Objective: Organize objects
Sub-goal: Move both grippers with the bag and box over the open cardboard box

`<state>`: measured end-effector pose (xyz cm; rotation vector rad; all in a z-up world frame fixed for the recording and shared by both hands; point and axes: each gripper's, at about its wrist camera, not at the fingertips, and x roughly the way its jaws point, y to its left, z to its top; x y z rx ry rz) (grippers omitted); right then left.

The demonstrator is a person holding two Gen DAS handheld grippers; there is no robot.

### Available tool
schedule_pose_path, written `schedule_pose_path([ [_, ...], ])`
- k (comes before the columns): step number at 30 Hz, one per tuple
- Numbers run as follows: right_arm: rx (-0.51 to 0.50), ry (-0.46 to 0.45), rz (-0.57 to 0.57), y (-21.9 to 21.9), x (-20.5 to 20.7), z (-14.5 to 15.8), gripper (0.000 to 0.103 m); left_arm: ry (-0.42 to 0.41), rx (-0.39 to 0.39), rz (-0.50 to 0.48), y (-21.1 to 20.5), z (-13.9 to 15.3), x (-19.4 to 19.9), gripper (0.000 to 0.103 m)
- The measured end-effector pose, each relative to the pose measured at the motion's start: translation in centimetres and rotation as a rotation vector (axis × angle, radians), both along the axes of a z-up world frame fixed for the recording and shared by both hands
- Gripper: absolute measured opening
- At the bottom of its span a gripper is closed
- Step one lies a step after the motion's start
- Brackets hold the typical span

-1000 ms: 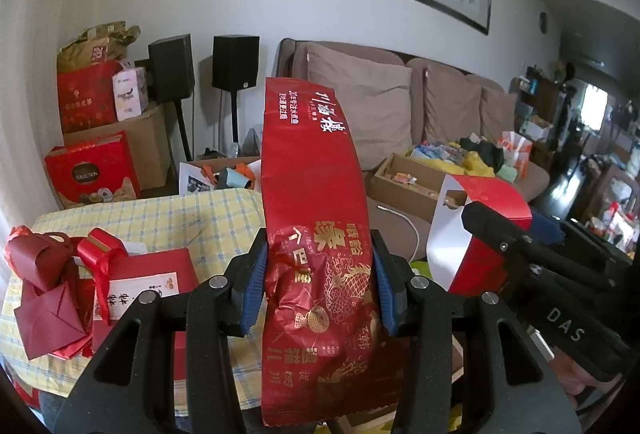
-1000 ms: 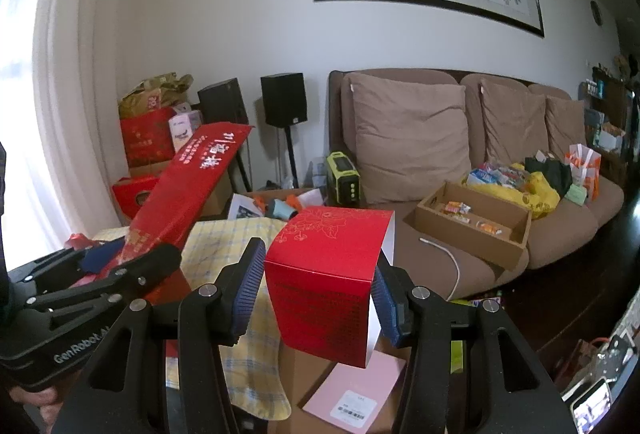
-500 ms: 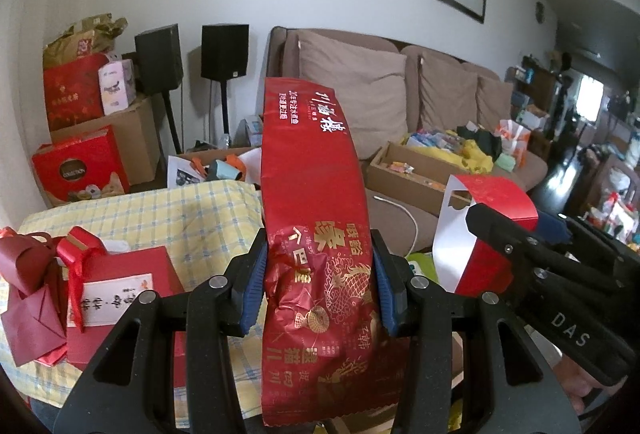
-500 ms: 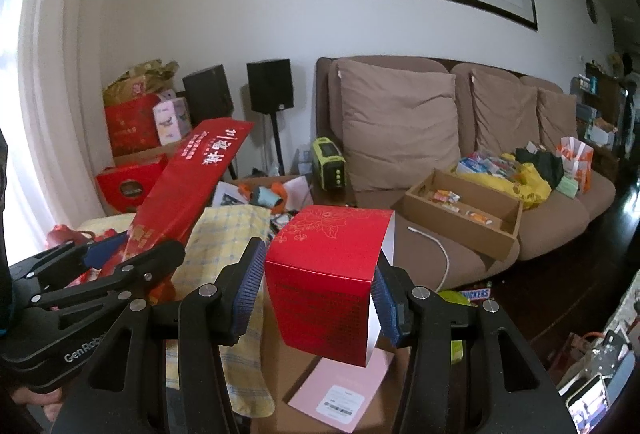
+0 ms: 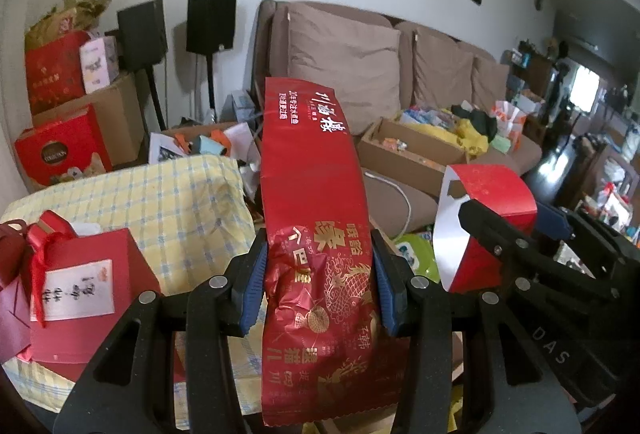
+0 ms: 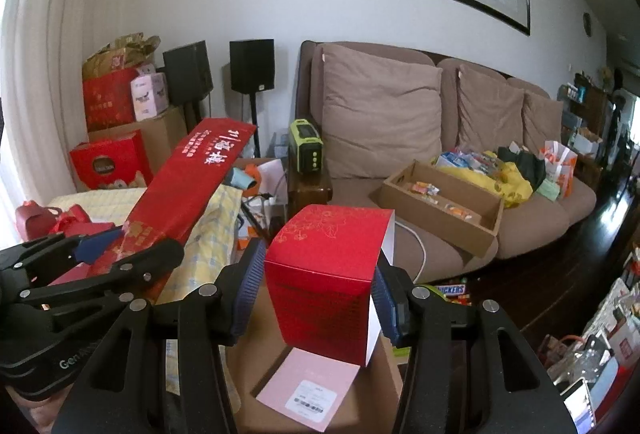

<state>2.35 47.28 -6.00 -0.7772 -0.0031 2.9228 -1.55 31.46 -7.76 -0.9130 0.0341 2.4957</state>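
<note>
Both grippers were loaded above a cluttered living room.
Left wrist view: the left gripper was clamped on a long red foil packet, held above the checked tablecloth. Right wrist view: the right gripper was clamped on a red carton; on the sofa, an open cardboard tray held small packets.

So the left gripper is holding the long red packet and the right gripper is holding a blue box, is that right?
Not quite. The left gripper does hold the long red packet, but the box in the right gripper is red, not blue; the right wrist view shows it.
</note>
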Motion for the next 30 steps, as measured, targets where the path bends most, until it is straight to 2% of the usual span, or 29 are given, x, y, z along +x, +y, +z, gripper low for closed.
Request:
schedule_pose_path([
  [10, -0.027, -0.041, -0.005, 1.0, -0.9, -1.4, 0.051, -0.063, -0.005, -0.012, 0.6, -2.3, -0.7, 0.043],
  [15, -0.097, -0.054, 0.018, 1.5, -1.2, -1.8, 0.051, -0.106, -0.015, -0.023, 1.1, -3.5, -1.1, 0.043],
  [27, -0.094, -0.091, -0.001, 2.1, -2.0, -3.0, 0.051, -0.155, -0.034, -0.015, 2.0, -5.7, -1.9, 0.043],
  [30, -0.125, -0.102, 0.008, 2.3, -2.4, -3.6, 0.051, -0.175, -0.049, -0.012, 2.2, -6.6, -2.2, 0.043],
])
